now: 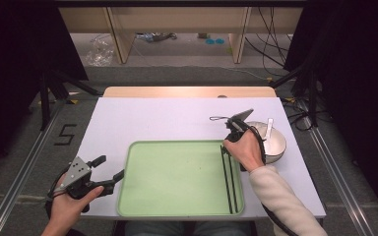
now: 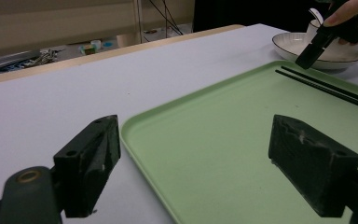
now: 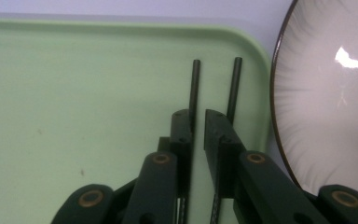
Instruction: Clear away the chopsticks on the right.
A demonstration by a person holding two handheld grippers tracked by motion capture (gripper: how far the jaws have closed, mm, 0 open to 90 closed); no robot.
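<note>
High view: the right gripper [image 1: 225, 143] hangs over the chopsticks [image 1: 231, 182] at the tray's [image 1: 177, 206] right edge, bowl [image 1: 277, 147] beside it.

Left gripper view: left gripper [image 2: 193, 163] jaws wide, empty.

Right gripper view: jaws narrow, nearly closed, around one stick; the other may roll away.

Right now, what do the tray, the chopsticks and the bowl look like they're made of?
Tray: likely plastic, matte pale green, with a moulded rounded rim.
Chopsticks: thin black sticks, dull finish; plastic or lacquered wood, hard to tell.
Bowl: probably glazed ceramic, glossy white with a dark rim.
</note>
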